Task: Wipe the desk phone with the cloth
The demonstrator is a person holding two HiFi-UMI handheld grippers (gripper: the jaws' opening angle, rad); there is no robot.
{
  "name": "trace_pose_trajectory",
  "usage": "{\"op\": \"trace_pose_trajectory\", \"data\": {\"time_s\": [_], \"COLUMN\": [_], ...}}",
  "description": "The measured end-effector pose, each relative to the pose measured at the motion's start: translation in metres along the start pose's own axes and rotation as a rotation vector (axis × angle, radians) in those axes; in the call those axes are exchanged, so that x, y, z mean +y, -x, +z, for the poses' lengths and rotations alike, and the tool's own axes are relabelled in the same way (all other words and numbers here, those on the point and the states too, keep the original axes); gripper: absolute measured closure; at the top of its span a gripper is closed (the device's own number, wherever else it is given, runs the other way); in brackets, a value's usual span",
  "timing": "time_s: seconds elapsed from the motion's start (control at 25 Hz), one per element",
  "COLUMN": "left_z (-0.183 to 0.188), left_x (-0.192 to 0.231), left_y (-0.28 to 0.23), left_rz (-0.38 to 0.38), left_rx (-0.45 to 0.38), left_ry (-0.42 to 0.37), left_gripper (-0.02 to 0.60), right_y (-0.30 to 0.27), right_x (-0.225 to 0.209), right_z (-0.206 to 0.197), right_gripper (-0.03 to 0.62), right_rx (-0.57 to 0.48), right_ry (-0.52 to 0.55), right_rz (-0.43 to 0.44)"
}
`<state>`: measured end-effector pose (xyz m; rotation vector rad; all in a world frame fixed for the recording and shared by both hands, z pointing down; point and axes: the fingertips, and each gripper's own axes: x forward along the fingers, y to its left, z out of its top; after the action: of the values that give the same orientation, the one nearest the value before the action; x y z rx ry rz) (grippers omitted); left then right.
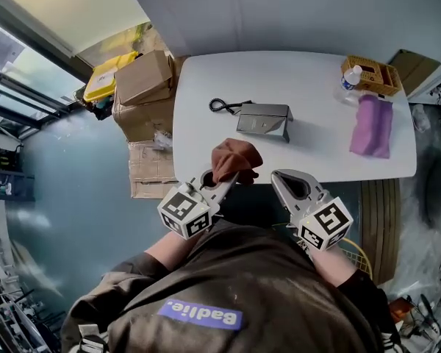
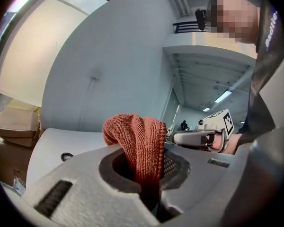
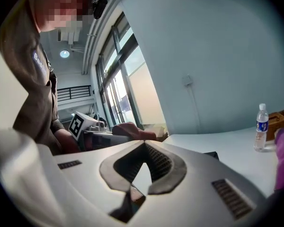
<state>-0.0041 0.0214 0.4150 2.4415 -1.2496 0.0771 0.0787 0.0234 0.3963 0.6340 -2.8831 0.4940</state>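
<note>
The grey desk phone lies on the white table, its coiled black cord trailing to the left. My left gripper hovers at the table's near edge, in front of the phone, shut on a rust-brown cloth. In the left gripper view the cloth bulges up out of the closed jaws. My right gripper is level with it on the right, shut with nothing in it. Its jaw tips meet in the right gripper view. Neither gripper touches the phone.
A purple cloth lies at the table's right end, beside a wicker basket and a water bottle. Cardboard boxes and a yellow item are stacked on the floor left of the table. A wall stands behind the table.
</note>
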Motion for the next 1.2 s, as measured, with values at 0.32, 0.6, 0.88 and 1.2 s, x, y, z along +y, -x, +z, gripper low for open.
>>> {"op": "trace_pose_trajectory", "data": {"time_s": [0.32, 0.6, 0.88, 1.2], "left_z": [0.023, 0.034, 0.040, 0.039], "left_x": [-0.010, -0.003, 0.008, 0.005], "left_y": [0.041, 0.066, 0.079, 0.088], "left_rz": [-0.083, -0.098, -0.083, -0.091], "left_rx": [-0.066, -0.098, -0.120, -0.117], "left_ry": [-0.043, -0.069, -0.078, -0.078], "left_gripper": [0.549, 0.549, 0.549, 0.549], "right_y": [-0.033, -0.054, -0.065, -0.063], "right_x": [0.039, 0.066, 0.083, 0.090], "right_z": [0.007, 0.013, 0.016, 0.012], "right_gripper": [0.568, 0.568, 0.568, 0.568], "right_rx": [0.012, 0.031, 0.025, 0.027], "right_ry": [0.019, 0.054, 0.080, 0.072], "right_rz": [-0.003, 0.019, 0.042, 0.031]}}
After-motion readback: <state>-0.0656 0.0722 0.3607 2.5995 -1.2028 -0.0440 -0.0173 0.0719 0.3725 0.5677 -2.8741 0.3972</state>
